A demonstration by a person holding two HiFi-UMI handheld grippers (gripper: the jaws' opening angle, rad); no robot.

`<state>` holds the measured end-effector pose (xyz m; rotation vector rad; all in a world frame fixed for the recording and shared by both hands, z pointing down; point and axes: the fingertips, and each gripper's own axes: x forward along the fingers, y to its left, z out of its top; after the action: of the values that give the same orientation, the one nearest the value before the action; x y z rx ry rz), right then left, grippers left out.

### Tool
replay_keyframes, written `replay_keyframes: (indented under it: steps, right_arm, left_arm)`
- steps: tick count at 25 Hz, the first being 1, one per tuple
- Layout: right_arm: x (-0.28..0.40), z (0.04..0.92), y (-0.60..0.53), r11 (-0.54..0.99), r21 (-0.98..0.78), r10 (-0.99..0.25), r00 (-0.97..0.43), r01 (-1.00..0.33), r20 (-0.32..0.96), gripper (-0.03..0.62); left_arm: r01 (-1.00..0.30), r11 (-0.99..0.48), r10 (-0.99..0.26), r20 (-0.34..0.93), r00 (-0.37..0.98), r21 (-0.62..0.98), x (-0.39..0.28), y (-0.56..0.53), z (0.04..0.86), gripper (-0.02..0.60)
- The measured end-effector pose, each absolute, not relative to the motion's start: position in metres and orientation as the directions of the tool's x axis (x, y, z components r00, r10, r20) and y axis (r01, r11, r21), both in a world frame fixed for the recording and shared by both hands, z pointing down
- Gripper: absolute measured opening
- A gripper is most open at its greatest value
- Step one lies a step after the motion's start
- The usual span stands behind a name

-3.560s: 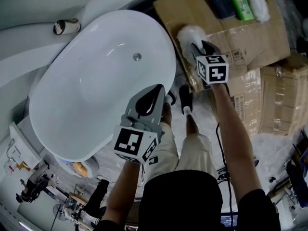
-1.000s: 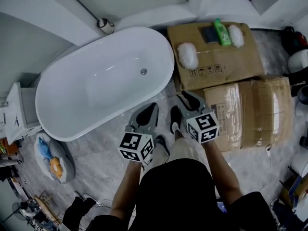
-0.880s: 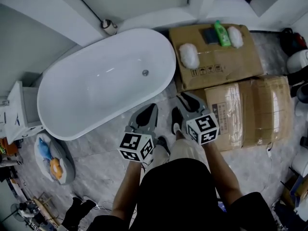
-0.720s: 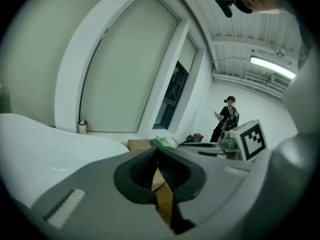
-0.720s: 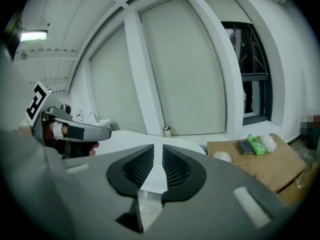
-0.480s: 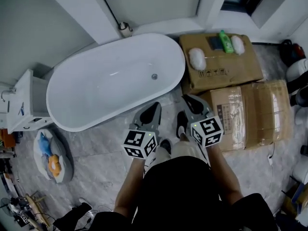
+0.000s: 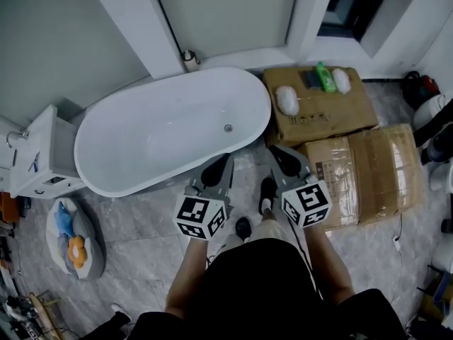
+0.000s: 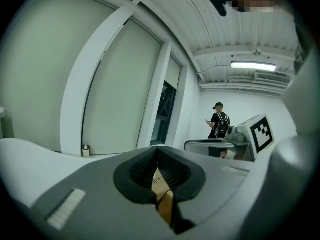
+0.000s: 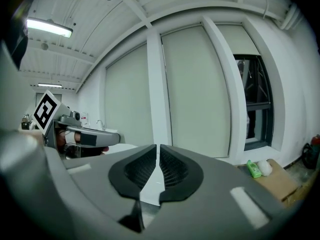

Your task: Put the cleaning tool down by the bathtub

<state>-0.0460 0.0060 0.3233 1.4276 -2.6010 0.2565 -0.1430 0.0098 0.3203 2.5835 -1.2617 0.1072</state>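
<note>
Nearest the camera: two tongs, one in each hand, held low at centre frame above the grey tiled floor (image 7: 141, 222). Left tongs (image 7: 221, 167): pads together at the tips and nothing clamped, confirmed in the left gripper view (image 8: 157, 153). Right tongs (image 7: 280, 158): jaws closing, with a thin slit left between the pads and nothing in it, confirmed in the right gripper view (image 9: 157, 153). Two dark shoes (image 7: 267, 190) show between and below the tongs. Beyond them, left of centre, stands one white oval bathtub (image 7: 141, 147) with a drain at its right end. Just right of the tub lie two cardboard boxes: a nearer one (image 7: 375, 172) at right of frame and a farther one (image 7: 333, 115) above it, touching it. The farther box carries four items. One is the cleaning tool (image 7: 287, 99), a white, fluffy, rounded oblong lying flat on the box's left part, beside the tub's right end and clear of both tongs. The others, in a row along the far edge, are one dark square pad (image 7: 310, 79), one green bottle (image 7: 325, 76) and one second white fluffy piece (image 7: 340, 81). At the far left are one white cabinet (image 7: 39, 154) and, below it, one bag (image 7: 90, 250) holding blue and orange objects. One person (image 8: 218, 121) stands far off in the left gripper view.
</note>
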Motion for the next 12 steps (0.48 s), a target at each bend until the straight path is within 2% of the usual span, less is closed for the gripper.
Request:
replay_keyframes:
  steps: [12]
  right_arm:
    - [-0.068, 0.274, 0.040, 0.547, -0.023, -0.820, -0.542, -0.837, 0.187, 0.017]
  left_arm:
    - [-0.774, -0.619, -0.767, 0.110, 0.633, 0.133, -0.157, 0.045, 0.267, -0.002]
